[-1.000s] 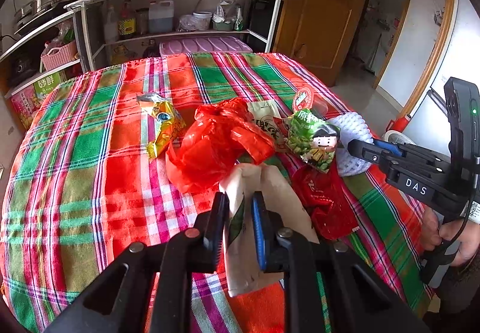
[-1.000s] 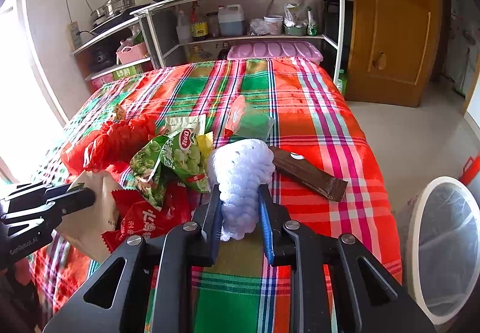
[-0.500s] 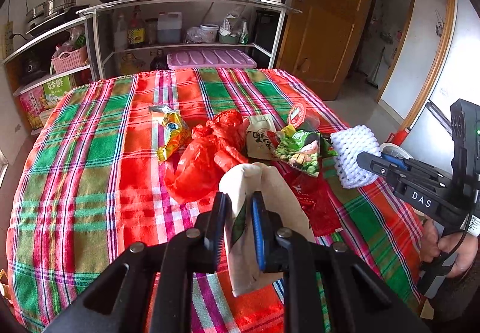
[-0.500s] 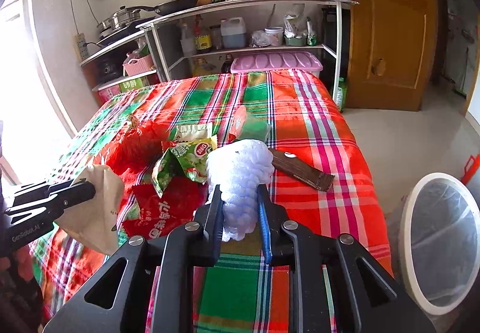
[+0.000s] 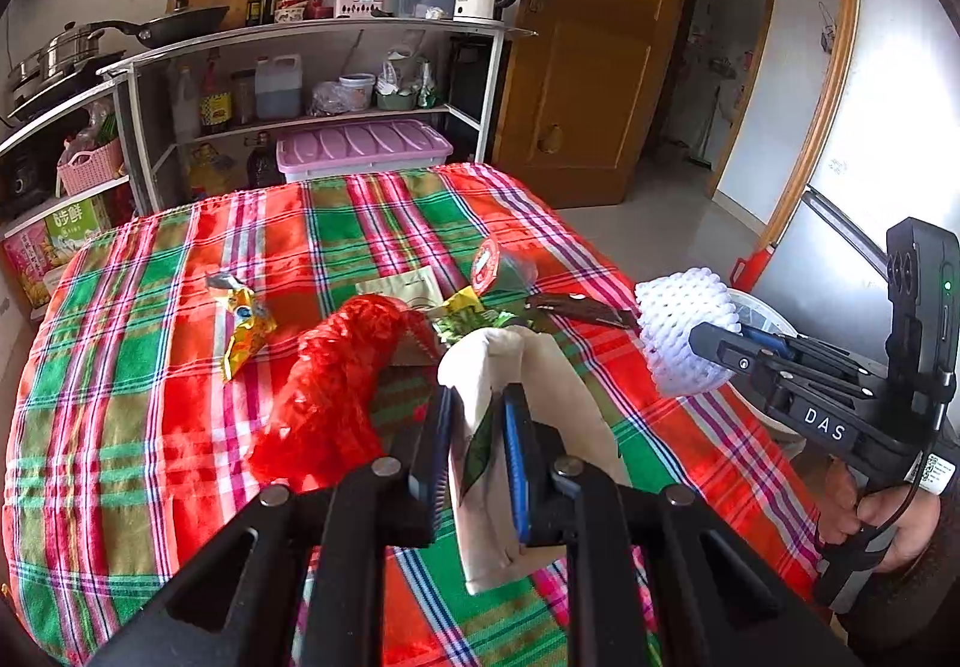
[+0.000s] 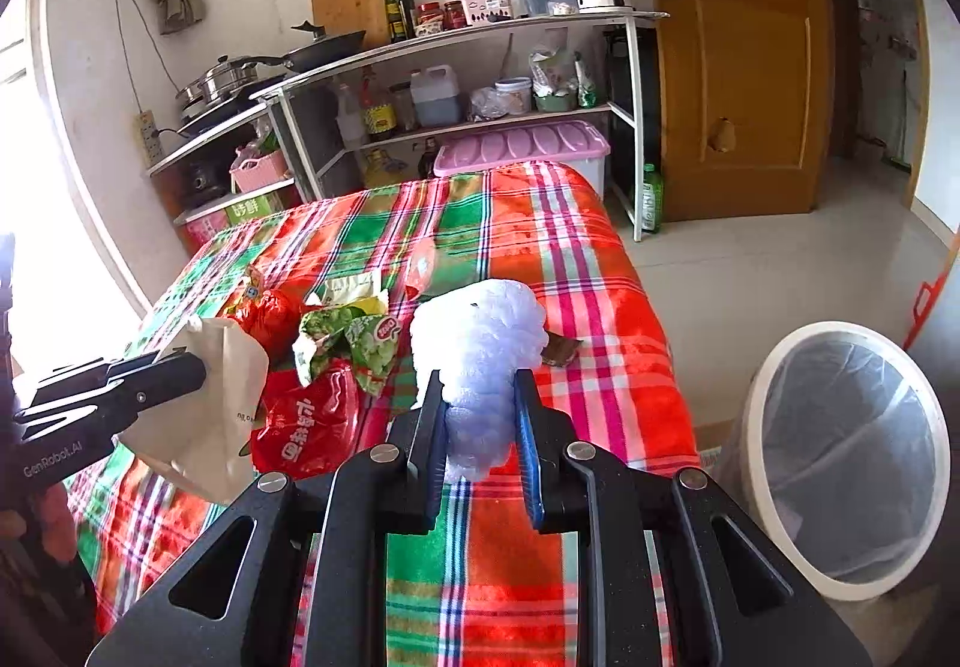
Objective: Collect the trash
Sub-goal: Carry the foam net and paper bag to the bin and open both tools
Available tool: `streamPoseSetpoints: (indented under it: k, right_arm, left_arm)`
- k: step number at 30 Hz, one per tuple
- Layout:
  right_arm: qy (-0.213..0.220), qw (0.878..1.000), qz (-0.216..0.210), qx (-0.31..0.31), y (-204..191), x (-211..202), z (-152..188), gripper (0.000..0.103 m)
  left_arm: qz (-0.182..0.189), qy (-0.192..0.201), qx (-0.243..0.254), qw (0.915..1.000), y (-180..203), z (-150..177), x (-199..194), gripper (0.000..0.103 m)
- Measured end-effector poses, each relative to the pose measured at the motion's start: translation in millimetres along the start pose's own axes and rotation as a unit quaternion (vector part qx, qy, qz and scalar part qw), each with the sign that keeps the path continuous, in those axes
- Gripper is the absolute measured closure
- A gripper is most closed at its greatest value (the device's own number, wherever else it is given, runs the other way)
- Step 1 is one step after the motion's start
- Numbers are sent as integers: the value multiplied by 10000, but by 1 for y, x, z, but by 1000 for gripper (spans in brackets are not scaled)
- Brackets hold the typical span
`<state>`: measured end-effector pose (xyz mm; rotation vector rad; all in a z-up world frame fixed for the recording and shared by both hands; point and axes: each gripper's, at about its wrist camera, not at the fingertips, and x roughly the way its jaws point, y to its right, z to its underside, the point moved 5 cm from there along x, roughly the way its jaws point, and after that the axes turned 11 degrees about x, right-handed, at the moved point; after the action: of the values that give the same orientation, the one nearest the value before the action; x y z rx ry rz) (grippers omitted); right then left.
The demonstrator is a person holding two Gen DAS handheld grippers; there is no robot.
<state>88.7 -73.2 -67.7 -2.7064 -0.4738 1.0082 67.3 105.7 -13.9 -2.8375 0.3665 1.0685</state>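
The left gripper [image 5: 477, 445] is clamped nearly shut on a beige paper bag [image 5: 528, 463], lifted clear of the plaid cloth [image 5: 150, 367]. To its right, the right gripper [image 6: 480, 445] pinches a white foam net [image 6: 480, 355] between narrowly set pads. Ahead of both lie the other scraps: a red bag [image 5: 336, 385], a green wrapper [image 6: 354, 337] and a yellow packet [image 5: 246, 331]. A white bin [image 6: 846, 457] stands on the floor just right of the right gripper.

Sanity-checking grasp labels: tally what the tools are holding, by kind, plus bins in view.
Paper bag: 1, in the left tool
Foam net: 1, in the right tool
Bin: 1
Total: 3
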Motion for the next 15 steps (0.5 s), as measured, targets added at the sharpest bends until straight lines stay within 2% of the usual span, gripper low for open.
streamPoseSetpoints:
  k: [7, 15]
  right_arm:
    - [146, 9997, 143, 157, 26, -18, -4, 82]
    - [373, 9975, 440, 409, 66, -44, -13, 82]
  left_arm:
    - [177, 36, 255, 9995, 31, -17, 12, 85]
    - [555, 123, 599, 9966, 80, -51, 34, 85]
